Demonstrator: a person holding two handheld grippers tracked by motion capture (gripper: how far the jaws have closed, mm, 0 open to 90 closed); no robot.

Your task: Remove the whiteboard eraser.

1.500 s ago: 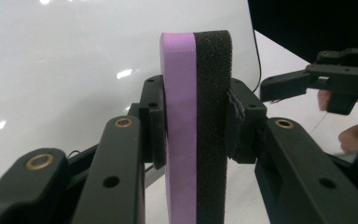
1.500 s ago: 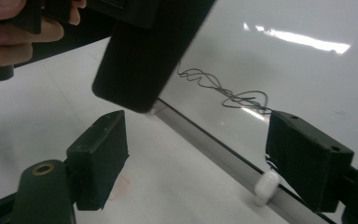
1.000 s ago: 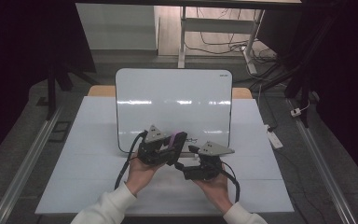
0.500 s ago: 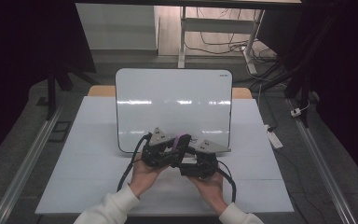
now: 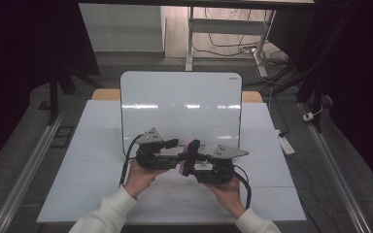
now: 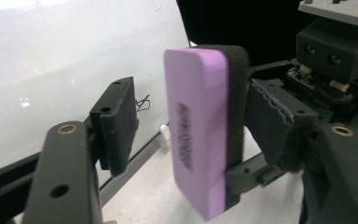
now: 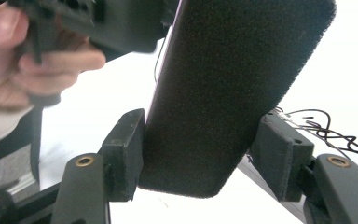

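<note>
Near the front edge of the whiteboard (image 5: 180, 104), above the table (image 5: 92, 160), the purple eraser (image 5: 189, 156) stands on end between both tools. The right gripper (image 7: 198, 154) has just closed, pinching it by its edges; the left gripper (image 6: 191, 121) has just spread, its pads off the eraser.

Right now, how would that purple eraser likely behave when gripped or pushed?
The eraser looks like foam, so probably light and slightly squashy. Its black felt face likely grips rather than slips. Being a flat slab, it shouldn't roll, but may tip on edge.
</note>
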